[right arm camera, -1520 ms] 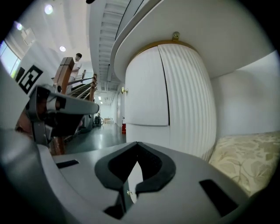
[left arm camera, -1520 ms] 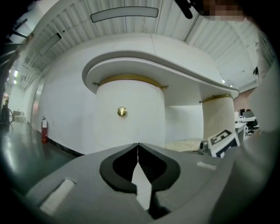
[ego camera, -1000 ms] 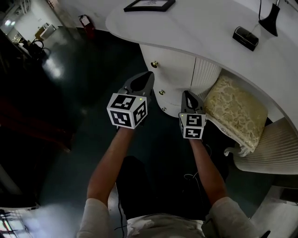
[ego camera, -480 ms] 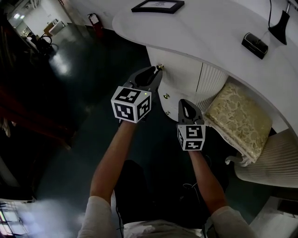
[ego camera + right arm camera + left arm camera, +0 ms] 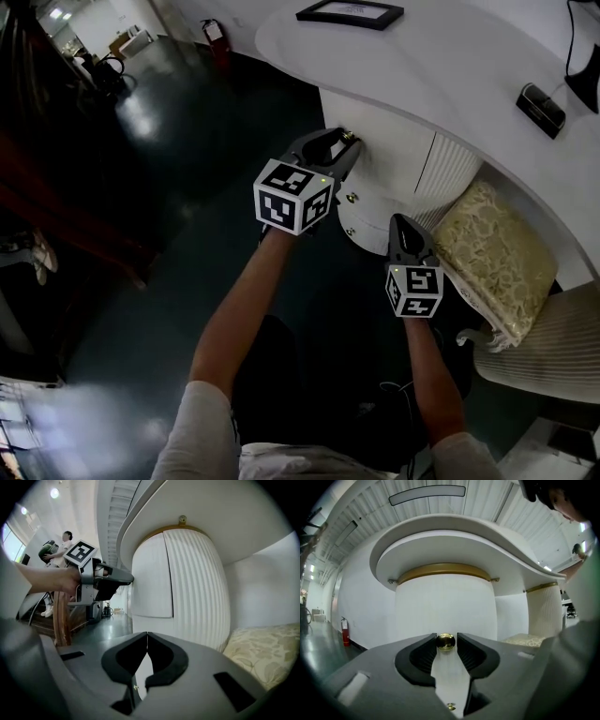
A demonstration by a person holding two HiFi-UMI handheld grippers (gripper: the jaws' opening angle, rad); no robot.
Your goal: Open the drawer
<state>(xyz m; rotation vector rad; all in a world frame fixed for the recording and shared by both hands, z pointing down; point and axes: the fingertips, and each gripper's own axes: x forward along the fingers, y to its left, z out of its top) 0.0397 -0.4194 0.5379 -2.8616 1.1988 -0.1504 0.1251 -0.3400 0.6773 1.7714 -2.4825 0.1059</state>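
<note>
— And the left gripper (image 5: 339, 142)?
— Its jaws have just been opening wide, with the small round brass knob (image 5: 446, 641) between them, ungripped; a grasp seems next.
— The white curved drawer (image 5: 445, 606)?
— Closed, under the desk's (image 5: 450, 66) rounded end. The right gripper (image 5: 147, 637) is pinched together, empty.

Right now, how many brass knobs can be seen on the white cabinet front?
3, in a column on the cabinet: top knob between the fingers of the left gripper, which have just been opening; middle knob; bottom knob. Others may be hidden.
</note>
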